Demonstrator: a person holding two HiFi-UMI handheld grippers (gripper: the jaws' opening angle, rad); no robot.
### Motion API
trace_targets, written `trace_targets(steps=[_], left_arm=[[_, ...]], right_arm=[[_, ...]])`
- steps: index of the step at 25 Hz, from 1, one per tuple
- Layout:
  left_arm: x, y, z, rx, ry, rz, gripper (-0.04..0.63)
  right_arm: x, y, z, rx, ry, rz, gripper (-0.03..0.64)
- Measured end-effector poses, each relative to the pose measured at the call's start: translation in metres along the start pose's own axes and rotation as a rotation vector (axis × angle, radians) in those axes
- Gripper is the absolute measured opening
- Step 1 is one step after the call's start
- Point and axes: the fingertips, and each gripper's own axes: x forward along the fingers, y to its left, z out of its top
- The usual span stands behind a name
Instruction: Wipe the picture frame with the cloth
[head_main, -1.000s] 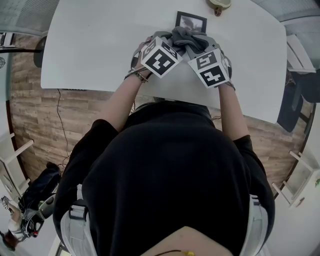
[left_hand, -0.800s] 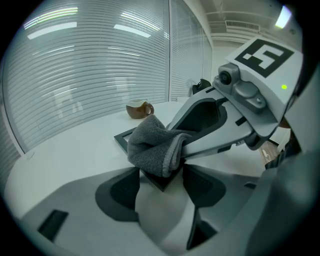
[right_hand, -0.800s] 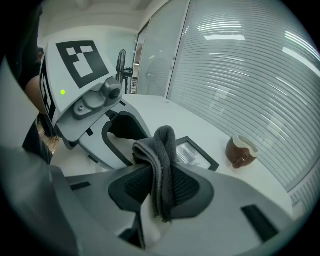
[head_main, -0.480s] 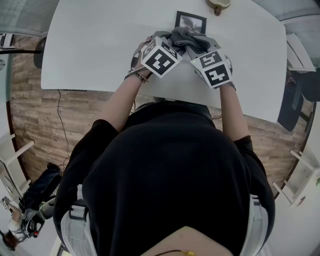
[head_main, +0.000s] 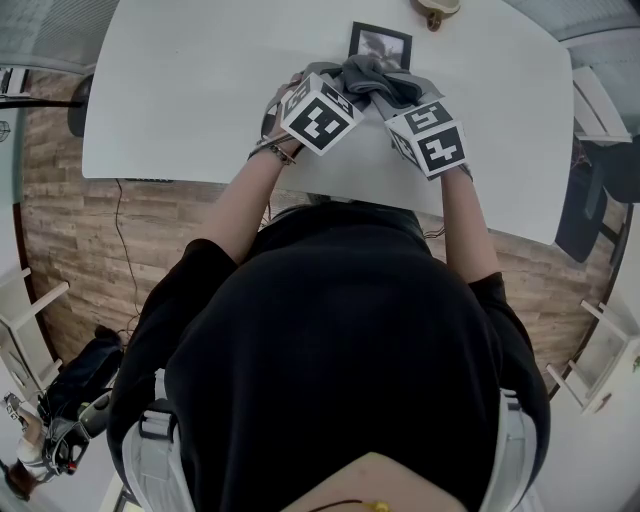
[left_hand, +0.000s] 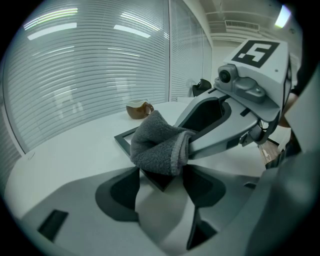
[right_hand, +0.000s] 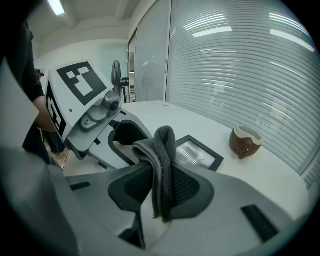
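Note:
A black picture frame (head_main: 381, 44) lies flat on the white table (head_main: 200, 90), far from me. A grey cloth (head_main: 378, 80) bunches over its near edge. My right gripper (right_hand: 162, 186) is shut on the cloth (right_hand: 162, 150), which stands folded between its pads and droops toward the frame (right_hand: 197, 152). My left gripper (left_hand: 160, 182) is open just beside it, with the near corner of the frame (left_hand: 125, 141) lying between its fingertips. The cloth (left_hand: 157, 145) hangs over that corner and hides most of the frame's glass.
A brown cup (head_main: 438, 8) stands on the table beyond the frame, close to the blinds (left_hand: 90, 65). The table's front edge runs just under my forearms. Wood floor, a fan (right_hand: 116, 75) and shelving surround the table.
My right gripper has shifted slightly to the right with the cloth, and its marker cube has turned a little. The left gripper and the frame stay where they were.

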Motion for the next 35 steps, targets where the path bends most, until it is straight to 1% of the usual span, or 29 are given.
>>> trace_targets(steps=[17,22,28,35], left_arm=[[0.001,-0.001,-0.001,0.004,-0.004,0.003,0.284],[0.000,-0.001,-0.001,0.004,-0.005,0.003,0.284],[0.000,-0.001,0.000,0.004,-0.003,0.002,0.284],[-0.001,0.000,0.000,0.004,-0.005,0.003,0.284]], right_arm=[[-0.009,0.006,-0.002,0.108,-0.036,0.092,0.100],[-0.011,0.007,-0.001,0.145,-0.052,0.094,0.100],[-0.015,0.008,-0.001,0.188,-0.064,0.119,0.100],[-0.017,0.011,0.001,0.197,-0.071,0.123,0.100]])
